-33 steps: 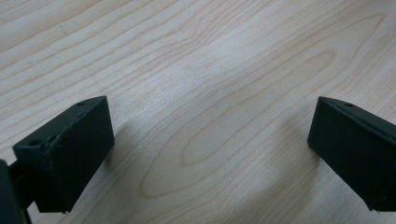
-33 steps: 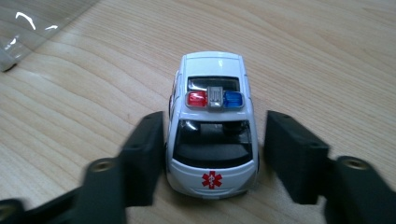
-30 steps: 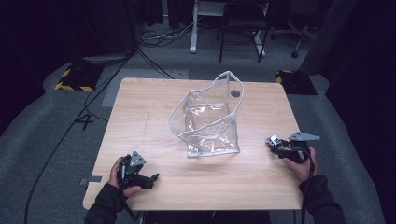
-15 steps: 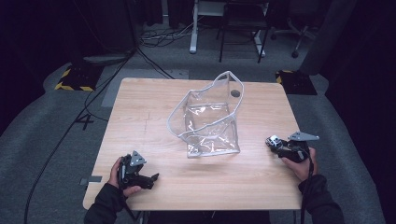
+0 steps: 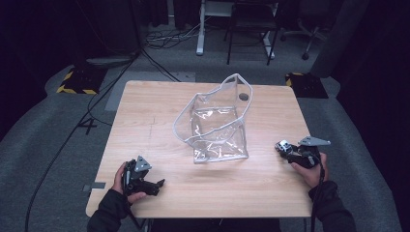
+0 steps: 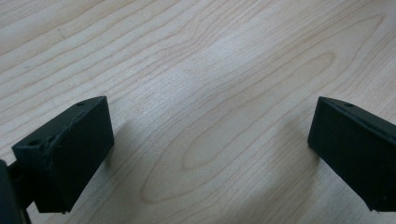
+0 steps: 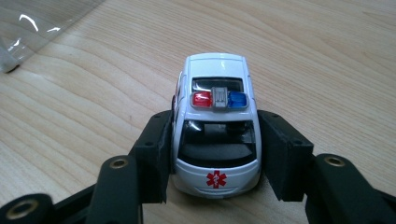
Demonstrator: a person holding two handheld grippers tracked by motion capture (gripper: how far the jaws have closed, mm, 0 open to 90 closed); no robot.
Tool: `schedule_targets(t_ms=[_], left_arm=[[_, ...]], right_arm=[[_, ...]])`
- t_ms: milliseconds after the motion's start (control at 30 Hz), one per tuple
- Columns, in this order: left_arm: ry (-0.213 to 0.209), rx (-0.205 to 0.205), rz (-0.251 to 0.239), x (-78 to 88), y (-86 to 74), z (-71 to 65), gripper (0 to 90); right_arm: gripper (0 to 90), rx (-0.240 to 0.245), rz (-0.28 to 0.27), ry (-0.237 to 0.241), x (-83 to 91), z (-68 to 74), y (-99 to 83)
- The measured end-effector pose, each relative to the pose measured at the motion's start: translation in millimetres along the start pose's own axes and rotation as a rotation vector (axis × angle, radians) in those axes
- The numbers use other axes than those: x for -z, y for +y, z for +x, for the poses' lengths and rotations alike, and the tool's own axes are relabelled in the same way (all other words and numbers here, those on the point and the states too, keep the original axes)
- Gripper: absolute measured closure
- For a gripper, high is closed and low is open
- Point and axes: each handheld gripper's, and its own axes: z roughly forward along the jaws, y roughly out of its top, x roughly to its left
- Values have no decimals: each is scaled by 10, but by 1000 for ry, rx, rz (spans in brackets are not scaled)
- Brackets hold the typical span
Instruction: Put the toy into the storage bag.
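A white toy ambulance car (image 7: 217,126) with red and blue roof lights sits between the jaws of my right gripper (image 7: 215,151), which press on both its sides just above the wood. In the high view that car (image 5: 282,145) and right gripper (image 5: 286,150) are near the table's right edge. A clear plastic bag (image 5: 215,125) with a white rim stands open at the middle of the table, its corner (image 7: 28,32) showing in the right gripper view. My left gripper (image 5: 155,184) lies near the front left, open, with bare wood between its jaws (image 6: 210,140).
The light wooden table (image 5: 145,111) has a small dark round spot (image 5: 243,96) behind the bag. Cables, a chair and desk legs stand on the grey floor beyond the far edge.
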Motion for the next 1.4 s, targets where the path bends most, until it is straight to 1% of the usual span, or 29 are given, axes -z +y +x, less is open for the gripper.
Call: schedule_targets(t_ms=[67,133,200,267,333,400,467,533,600,667,700,800,900,933,967,1033,1067,1100,1133,1167,1233,1267,1300,1333,1400], left_arm=[[0,-1,0,0,1,1,5],[0,0,0,-1,1,0,5],[-2,1,1,-1,0,-1,5],[0,-1,0,0,1,1,5],[-12,7,-4,-13,3,-2,4],[-7,7,0,-12,6,-1,3],[-8,9,3,-12,8,-1,3],[-5,8,-2,-12,7,-3,5],[-5,7,0,-11,7,-3,5],[-5,7,0,-11,7,-2,5],[-5,7,0,-11,7,-2,5],[-5,7,0,-11,7,-2,5],[-6,7,0,-11,7,-2,5],[-6,7,0,-11,7,-2,5],[-4,13,3,-9,6,-5,5],[-4,12,3,-10,6,-5,5],[-4,12,3,-10,6,-5,5],[-5,12,4,-9,7,-5,5],[-5,11,4,-9,7,-5,5],[-4,15,3,-10,6,-7,5],[-5,12,2,-11,7,-5,5],[-5,12,4,-9,7,-5,5],[-5,12,4,-9,7,-5,5],[-5,12,4,-9,7,-5,5],[-4,12,3,-10,6,-5,5]], right_arm=[[487,-5,2,5,3,3,1],[487,3,3,9,3,-9,0],[487,-6,1,11,-1,-5,3],[488,1,2,14,1,-13,1],[489,-5,1,17,7,-18,-4],[489,-5,1,19,12,-25,-6],[489,-12,-6,23,17,-25,-8],[489,-4,-13,17,31,-23,-11],[489,-13,-18,16,40,-13,-7],[490,-30,-45,34,97,9,10],[490,-8,-55,27,112,8,18],[490,-5,-67,31,144,32,40],[490,2,-94,31,202,62,81],[490,2,-94,31,202,62,81],[490,2,-113,32,235,70,93],[491,6,-120,33,252,69,100],[490,-4,-130,38,266,76,108],[491,6,-140,38,277,73,115],[491,-10,-136,41,291,87,124],[491,8,-139,42,304,94,129],[490,2,-138,42,312,107,134],[491,1,-150,46,331,113,138],[491,1,-150,46,331,113,138],[491,10,-153,45,346,106,140],[491,-3,-161,48,373,116,150]])
